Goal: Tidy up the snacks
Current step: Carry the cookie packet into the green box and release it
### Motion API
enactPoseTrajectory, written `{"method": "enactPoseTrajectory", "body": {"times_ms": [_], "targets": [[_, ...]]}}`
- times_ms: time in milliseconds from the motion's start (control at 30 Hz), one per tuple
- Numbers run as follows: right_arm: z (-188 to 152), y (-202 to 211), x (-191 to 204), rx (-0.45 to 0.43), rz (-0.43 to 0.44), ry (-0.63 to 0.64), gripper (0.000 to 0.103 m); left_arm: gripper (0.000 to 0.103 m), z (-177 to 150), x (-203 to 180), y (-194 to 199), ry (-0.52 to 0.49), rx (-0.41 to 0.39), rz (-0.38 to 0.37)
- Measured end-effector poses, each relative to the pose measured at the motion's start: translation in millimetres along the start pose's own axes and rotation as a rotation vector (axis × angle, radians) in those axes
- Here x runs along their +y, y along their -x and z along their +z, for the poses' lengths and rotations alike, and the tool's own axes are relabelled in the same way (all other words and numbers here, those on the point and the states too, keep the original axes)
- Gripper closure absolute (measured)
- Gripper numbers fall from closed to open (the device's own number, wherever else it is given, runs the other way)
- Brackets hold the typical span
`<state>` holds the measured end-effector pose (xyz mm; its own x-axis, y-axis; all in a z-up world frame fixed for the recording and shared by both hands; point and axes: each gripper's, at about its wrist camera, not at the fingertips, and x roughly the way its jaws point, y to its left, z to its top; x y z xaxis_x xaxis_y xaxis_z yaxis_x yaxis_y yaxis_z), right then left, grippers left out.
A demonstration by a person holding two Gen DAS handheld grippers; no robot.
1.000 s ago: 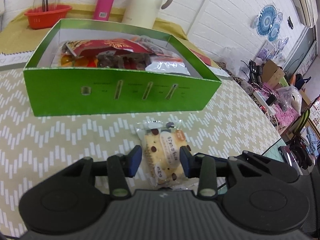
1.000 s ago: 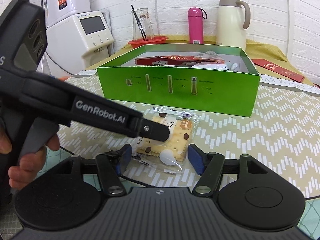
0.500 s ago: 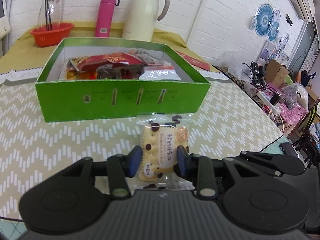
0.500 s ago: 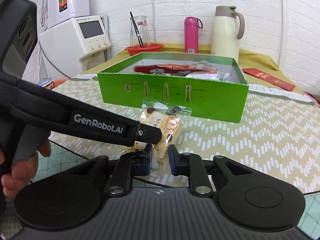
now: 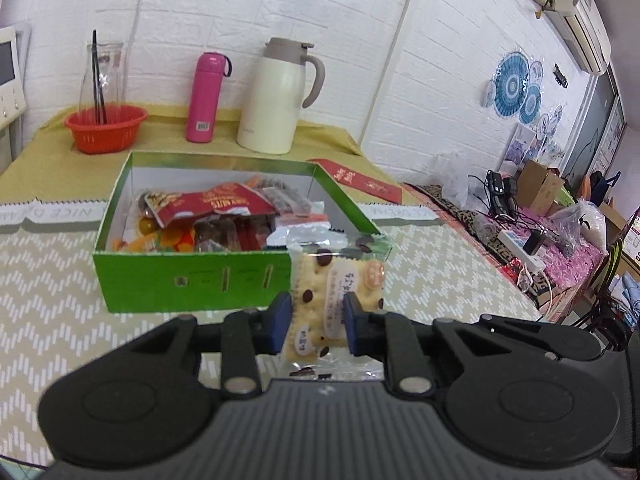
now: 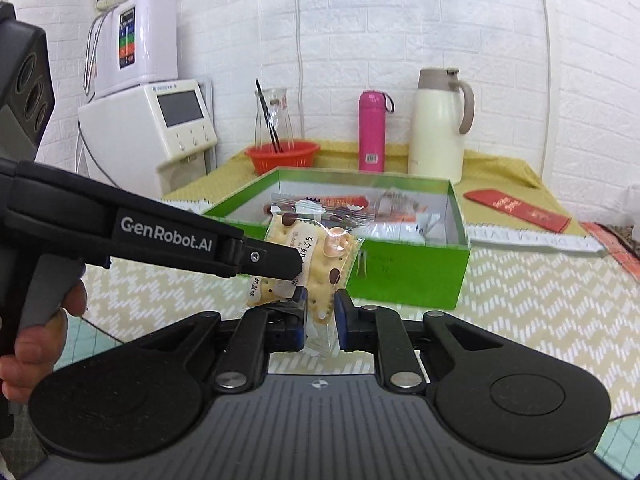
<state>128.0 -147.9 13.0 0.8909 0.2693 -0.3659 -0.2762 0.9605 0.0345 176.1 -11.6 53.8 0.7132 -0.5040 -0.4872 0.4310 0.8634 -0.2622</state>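
Both grippers pinch one cracker packet (image 5: 337,300) lifted above the tablecloth (image 5: 48,280), just before the green box (image 5: 160,280). The left gripper (image 5: 313,323), jaws just narrowed, grips its sides; the right gripper (image 6: 320,314) clamps its lower end.

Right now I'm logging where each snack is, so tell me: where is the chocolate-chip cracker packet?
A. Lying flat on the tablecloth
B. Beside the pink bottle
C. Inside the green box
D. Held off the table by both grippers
D: the cracker packet stands lifted in front of the green box, pinched by the left gripper and at its lower end by the right gripper.
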Motion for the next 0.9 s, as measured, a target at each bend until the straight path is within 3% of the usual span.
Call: {"method": "enactPoseTrajectory", "body": {"times_ms": [367,900], "targets": [[42,-15,-12,-0.087,0.003,0.021,0.075,0.084,49,9,-12,0.026,-0.063,0.002],[58,-87,-31,-0.024,0.047,-0.029,0.075,0.084,75,56,-73,0.102,0.005,0.054]]}}
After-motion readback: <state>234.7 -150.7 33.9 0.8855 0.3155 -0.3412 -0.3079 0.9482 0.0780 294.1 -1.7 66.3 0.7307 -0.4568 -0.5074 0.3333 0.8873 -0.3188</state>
